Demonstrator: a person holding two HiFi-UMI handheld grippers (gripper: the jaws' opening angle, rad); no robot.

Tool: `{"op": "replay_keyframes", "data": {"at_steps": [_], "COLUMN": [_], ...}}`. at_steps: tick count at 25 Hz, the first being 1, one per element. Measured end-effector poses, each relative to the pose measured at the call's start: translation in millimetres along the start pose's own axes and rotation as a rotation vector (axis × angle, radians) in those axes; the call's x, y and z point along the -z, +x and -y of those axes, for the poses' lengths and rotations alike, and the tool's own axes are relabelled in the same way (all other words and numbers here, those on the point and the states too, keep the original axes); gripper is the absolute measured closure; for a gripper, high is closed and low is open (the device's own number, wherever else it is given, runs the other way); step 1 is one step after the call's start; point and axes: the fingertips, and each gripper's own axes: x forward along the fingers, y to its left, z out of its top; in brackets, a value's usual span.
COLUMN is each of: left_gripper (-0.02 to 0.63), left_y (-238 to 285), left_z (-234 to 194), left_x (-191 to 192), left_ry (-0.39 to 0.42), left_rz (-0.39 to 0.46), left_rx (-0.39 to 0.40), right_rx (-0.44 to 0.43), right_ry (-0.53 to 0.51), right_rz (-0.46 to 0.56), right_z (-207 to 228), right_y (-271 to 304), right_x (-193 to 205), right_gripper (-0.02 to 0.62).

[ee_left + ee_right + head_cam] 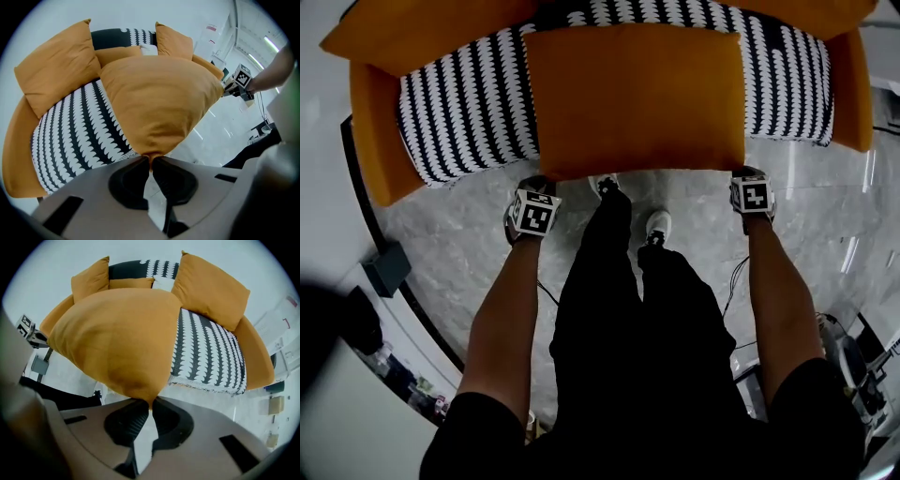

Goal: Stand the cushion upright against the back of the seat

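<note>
A big orange cushion point(633, 98) lies flat over the front of the seat, which has a black-and-white patterned cover point(469, 108). My left gripper point(536, 192) is shut on the cushion's near left corner point(151, 154), pinched between the pads. At the near right corner point(151, 401) my right gripper point(750, 183) is shut in the same way. In the left gripper view the cushion point(159, 101) hangs lifted off the seat edge. Seen from the right gripper, the cushion point(117, 338) bulges above the jaws.
The sofa has orange arms point(375, 131) and several orange back cushions point(56, 65) point(211, 287) propped at the rear. Grey marble floor point(441, 234) lies in front. My legs and shoes point(658, 225) stand between the grippers. A dark box point(387, 267) sits at the left.
</note>
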Motion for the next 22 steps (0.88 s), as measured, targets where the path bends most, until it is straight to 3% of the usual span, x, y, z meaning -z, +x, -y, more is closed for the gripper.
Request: {"op": "replay_keyframes", "data": {"at_steps": [6, 16, 22], "left_gripper": [0.571, 0.572, 0.573], "left_y": [-53.3, -126.1, -155.8], "left_z": [-5.4, -28.2, -42.2], "left_x": [-23.0, -88.3, -108.5], "left_ry": [-0.046, -0.077, -0.086], "left_rz": [0.056, 0.196, 0.196], "left_rx": [0.019, 0.038, 0.054], "right_rx": [0.0, 0.022, 0.017], "right_ry": [0.096, 0.161, 0.212], "right_rz": [0.066, 0.183, 0.218], "right_z": [8.9, 27.8, 22.6], "right_y": [-58.2, -135.8, -170.3], "right_x": [-28.8, -99.0, -119.2], "right_gripper": [0.548, 0.549, 0.549]}}
